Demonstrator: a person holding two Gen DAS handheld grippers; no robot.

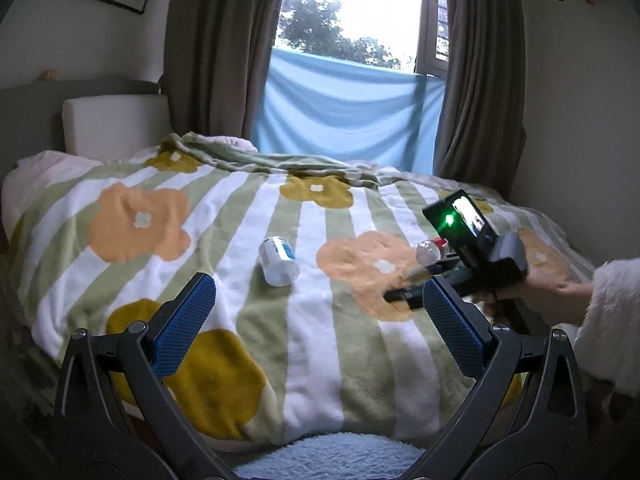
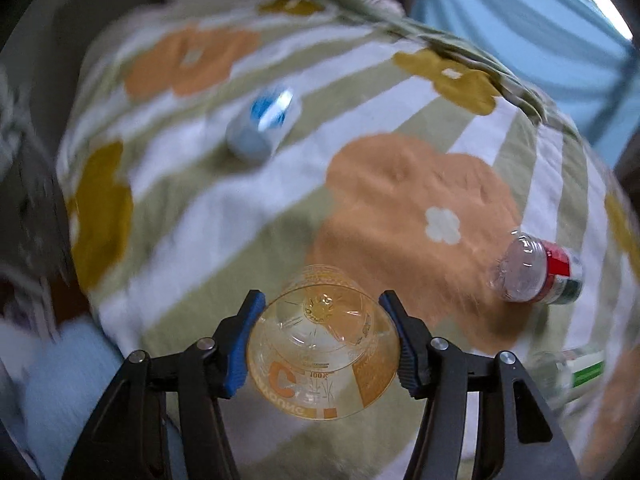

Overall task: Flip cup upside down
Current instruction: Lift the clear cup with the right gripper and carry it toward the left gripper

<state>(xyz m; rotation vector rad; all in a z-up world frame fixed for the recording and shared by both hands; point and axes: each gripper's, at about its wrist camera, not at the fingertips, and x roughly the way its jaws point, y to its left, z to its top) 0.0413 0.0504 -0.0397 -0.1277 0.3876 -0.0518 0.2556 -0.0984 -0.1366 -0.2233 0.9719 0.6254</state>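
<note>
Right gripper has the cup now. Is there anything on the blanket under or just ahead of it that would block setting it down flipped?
Nothing visible does. The right gripper holds the clear orange-printed cup over bare blanket. The white-and-blue bottle lies well ahead to the left, and the red-labelled bottle lies off to the right.

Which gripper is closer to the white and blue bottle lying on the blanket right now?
Left, by a modest margin. The left gripper hangs open just short of the white and blue bottle, nearly in line with it. The right gripper, shut on the clear cup, sits off to its right.
</note>
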